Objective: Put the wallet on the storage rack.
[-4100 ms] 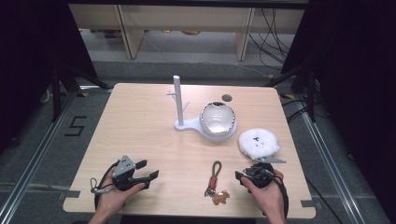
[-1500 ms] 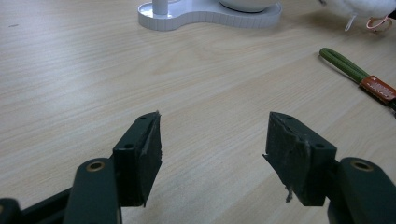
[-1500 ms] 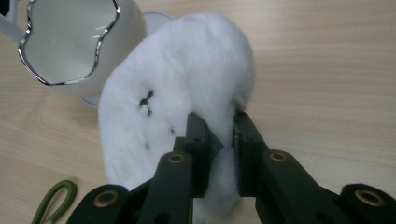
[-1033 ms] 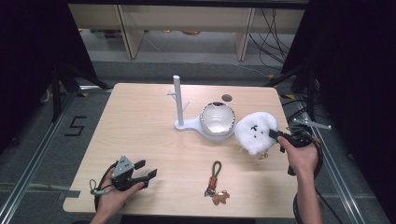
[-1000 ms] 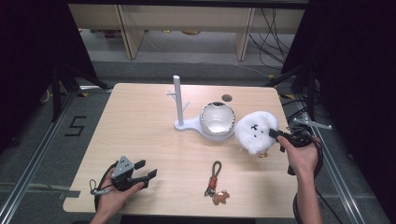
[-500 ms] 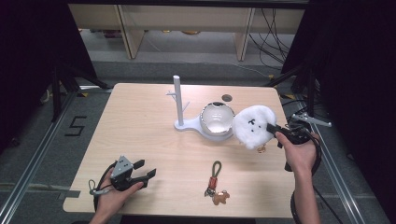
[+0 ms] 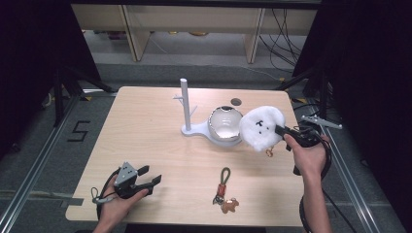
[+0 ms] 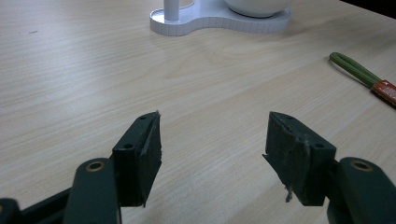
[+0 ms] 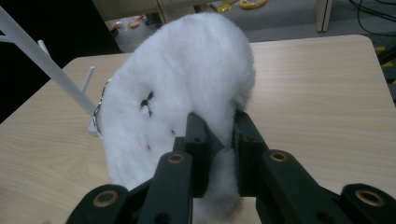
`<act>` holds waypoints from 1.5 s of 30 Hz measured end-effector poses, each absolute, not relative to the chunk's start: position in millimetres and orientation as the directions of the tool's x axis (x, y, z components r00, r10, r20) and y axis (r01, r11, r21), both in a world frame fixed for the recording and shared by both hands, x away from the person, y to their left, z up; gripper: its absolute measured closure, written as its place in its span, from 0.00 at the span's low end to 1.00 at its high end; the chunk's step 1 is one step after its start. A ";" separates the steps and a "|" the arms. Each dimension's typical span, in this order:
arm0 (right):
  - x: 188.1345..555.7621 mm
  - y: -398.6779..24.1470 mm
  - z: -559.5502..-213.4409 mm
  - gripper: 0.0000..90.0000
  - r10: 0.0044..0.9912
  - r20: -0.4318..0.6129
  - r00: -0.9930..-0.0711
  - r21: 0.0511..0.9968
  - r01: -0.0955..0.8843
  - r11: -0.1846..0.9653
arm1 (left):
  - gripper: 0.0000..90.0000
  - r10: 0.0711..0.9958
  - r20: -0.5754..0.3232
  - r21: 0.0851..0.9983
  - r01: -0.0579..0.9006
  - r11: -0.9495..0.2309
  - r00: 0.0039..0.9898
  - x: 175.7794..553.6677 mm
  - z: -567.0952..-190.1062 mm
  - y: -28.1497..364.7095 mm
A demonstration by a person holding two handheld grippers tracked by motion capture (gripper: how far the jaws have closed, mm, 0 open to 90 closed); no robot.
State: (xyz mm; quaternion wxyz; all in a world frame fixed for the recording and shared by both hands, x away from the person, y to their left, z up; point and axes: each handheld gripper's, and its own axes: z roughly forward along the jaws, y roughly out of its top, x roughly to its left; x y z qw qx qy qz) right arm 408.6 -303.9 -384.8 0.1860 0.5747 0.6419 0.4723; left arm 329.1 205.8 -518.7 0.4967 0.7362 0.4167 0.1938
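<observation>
Moved since a few seconds back: white fluffy plush up off the table and over toward the white stand, carried there in the right gripper. Used to lie flat on the table, right of the stand's bowl, with the right hand down at the near edge. Now held up on edge, little black face turned toward the near side, left rim just beside the bowl, maybe touching, can't tell from above. Small gold charm dangling below it.

Right gripper pinching the plush: in the right gripper view both black fingers squeezed into the fur at the plush's lower edge, fluff bulging out around them. Stand's thin white post with its side peg slanting behind the plush there, plus a bit of metal ring peeking out at the plush's left edge.

Left gripper same spot as before, well to the near-left of the stand, low over the table with jaws spread wide and nothing between them. Left gripper view: bare wood between the two fingers, stand base farther off.

Green-looped keychain with a brown bear lying on the table nearer than the stand, untouched. Small dark round spot on the table just beyond the bowl.
</observation>
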 end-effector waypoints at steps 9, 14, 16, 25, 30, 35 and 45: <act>414.1 -291.9 -380.2 0.89 0.907 0.308 -0.286 0.826 0.553 -0.106 | 0.39 0.807 -0.143 0.895 0.423 -0.142 0.573 329.3 -519.2 205.9; 417.7 -289.6 -378.6 0.89 0.912 0.271 -0.308 0.845 0.530 -0.072 | 0.39 0.809 -0.134 0.896 0.418 -0.148 0.573 329.7 -518.8 206.8; 418.5 -288.0 -377.4 0.89 0.908 0.275 -0.315 0.848 0.525 -0.075 | 0.38 0.808 -0.132 0.896 0.418 -0.150 0.574 330.2 -518.6 206.7; 422.5 -280.1 -371.9 0.89 0.907 0.295 -0.301 0.843 0.529 -0.098 | 0.38 0.814 -0.126 0.896 0.417 -0.152 0.568 329.2 -518.3 207.6; 427.1 -278.9 -369.6 0.89 0.912 0.264 -0.314 0.851 0.520 -0.068 | 0.38 0.816 -0.123 0.895 0.418 -0.154 0.565 329.0 -517.5 208.3; 431.0 -275.7 -367.5 0.89 0.911 0.259 -0.321 0.860 0.507 -0.066 | 0.38 0.814 -0.124 0.896 0.417 -0.154 0.567 329.2 -517.9 208.5; 436.7 -266.7 -363.5 0.89 0.907 0.276 -0.317 0.859 0.506 -0.084 | 0.38 0.816 -0.123 0.895 0.418 -0.154 0.565 329.3 -516.7 207.7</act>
